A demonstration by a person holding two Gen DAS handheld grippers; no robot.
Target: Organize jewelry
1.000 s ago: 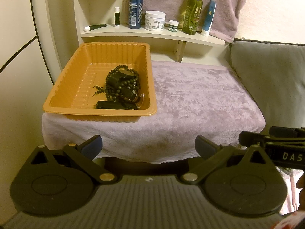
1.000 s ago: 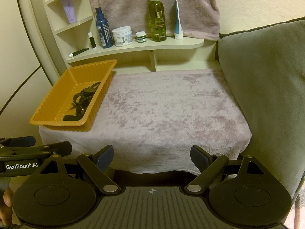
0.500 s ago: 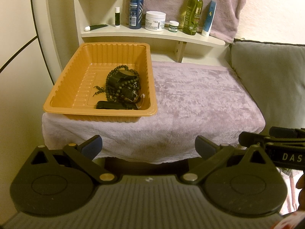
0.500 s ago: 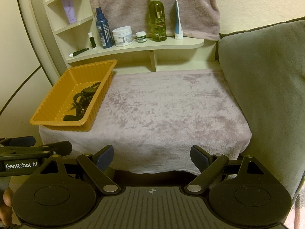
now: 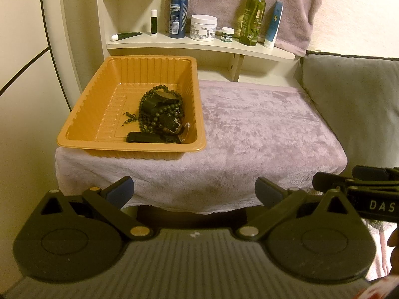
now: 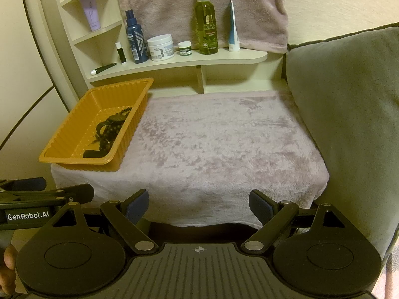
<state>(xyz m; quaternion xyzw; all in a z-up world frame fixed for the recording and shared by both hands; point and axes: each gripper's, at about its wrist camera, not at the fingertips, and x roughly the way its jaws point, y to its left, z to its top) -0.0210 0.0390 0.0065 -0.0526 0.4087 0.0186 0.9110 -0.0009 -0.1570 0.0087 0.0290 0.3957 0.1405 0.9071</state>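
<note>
The jewelry (image 5: 160,114), dark beads tangled with a watch, is lying heaped in the orange tray (image 5: 84,122) on the towel-covered desk (image 6: 224,144). Nothing is shifting since a second ago: left claw (image 5: 194,189) and right claw (image 6: 199,201) are both hanging wide, empty, short of the desk.

1. Right two thirds of the towel-covered surface (image 6: 224,144): bare and open from the front edge back to the shelf.
2. Left third: taken by the orange tray (image 5: 74,134); raised ribbed walls block sideways entry, top open from above.
3. Tray floor: left half bare; right half filled by a pile of dark beads and straps (image 5: 160,114).
4. Rear: low shelf (image 6: 199,61) overhanging the back edge, crowded with bottles and jars (image 6: 159,47).
5. Right side: closed off by an upright grey cushion (image 6: 349,124) touching the towel.
</note>
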